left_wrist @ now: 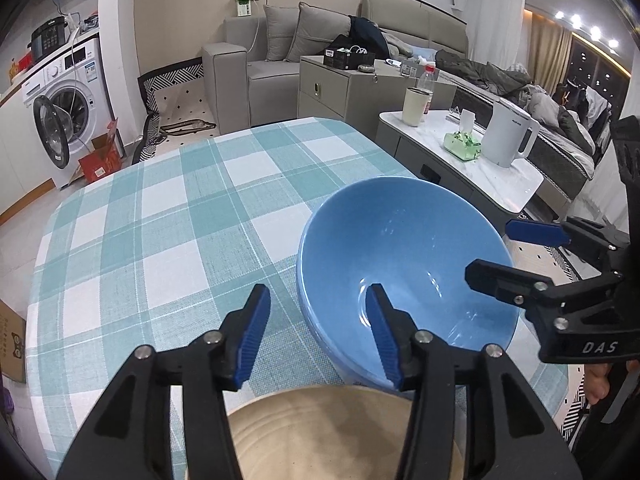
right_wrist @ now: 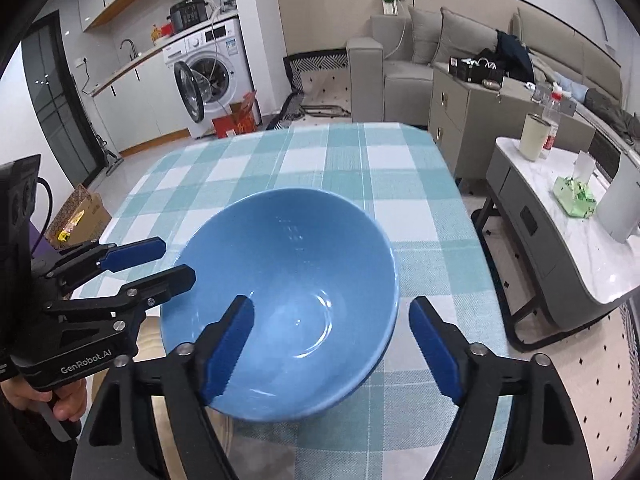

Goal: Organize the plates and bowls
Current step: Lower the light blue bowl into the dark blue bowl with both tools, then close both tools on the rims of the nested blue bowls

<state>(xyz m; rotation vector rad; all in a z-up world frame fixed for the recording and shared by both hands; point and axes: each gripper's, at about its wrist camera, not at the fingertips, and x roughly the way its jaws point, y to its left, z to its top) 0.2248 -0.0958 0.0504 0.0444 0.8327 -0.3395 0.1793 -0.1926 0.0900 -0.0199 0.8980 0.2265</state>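
A large blue bowl (left_wrist: 404, 256) (right_wrist: 288, 280) stands upright and empty on the teal checked tablecloth (left_wrist: 160, 220) (right_wrist: 400, 168), near the table's right front corner. My left gripper (left_wrist: 318, 328) is open and straddles the bowl's left rim, with one blue pad inside and one outside; neither presses on it. My right gripper (right_wrist: 330, 348) is open wide across the right rim in the same way. Each gripper also shows in the other's view: the right gripper (left_wrist: 490, 250) and the left gripper (right_wrist: 178, 259). A beige plate (left_wrist: 320, 432) (right_wrist: 150, 338) lies just in front of the bowl, partly hidden by the fingers.
A low marble side table (left_wrist: 500, 184) stands right of the dining table, carrying a white kettle (left_wrist: 510, 136), a cream cup (left_wrist: 416, 106) and a green tissue pack (left_wrist: 462, 146). Behind are a grey cabinet (left_wrist: 340, 84), a sofa and a washing machine (left_wrist: 68, 112). Cardboard boxes sit on the floor at the left.
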